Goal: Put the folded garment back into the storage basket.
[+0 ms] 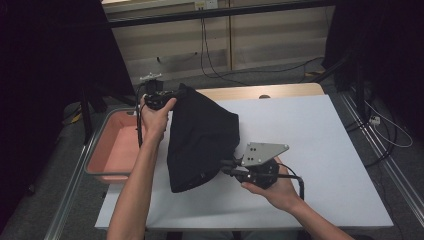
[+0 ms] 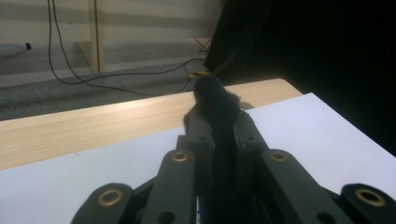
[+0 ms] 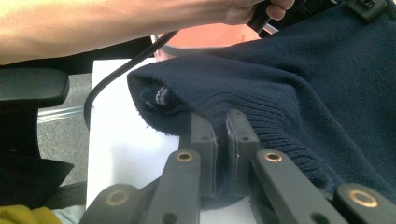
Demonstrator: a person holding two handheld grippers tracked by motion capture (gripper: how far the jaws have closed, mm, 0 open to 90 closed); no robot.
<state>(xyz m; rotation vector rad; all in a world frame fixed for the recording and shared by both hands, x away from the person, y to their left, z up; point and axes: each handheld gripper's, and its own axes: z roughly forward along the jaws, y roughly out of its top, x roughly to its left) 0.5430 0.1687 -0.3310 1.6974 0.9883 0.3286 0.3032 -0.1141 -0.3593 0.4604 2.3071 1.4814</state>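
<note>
Two grippers hold one dark knit sweater [image 1: 200, 137] stretched above the white tabletop [image 1: 310, 150]: left gripper [image 1: 172, 94] pinching its far edge, right gripper [image 1: 225, 167] its near ribbed hem, long axis running between them. Right gripper view reveals navy ribbing clamped between fingers [image 3: 203, 140]; high view shows a pink bin [image 1: 112, 147] beside it.

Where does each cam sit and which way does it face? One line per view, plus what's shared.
High view: above the person's side, looking forward and down on the white table; both forearms, left gripper and right gripper pinch a dark sweater beside a pink tray.
Left gripper view: rides the left gripper, faces the table's far wooden edge; its jaws are shut on knit.
Right gripper view: rides the right gripper, faces the tray; the other forearm crosses the top.
Shared: sweater, white table.
</note>
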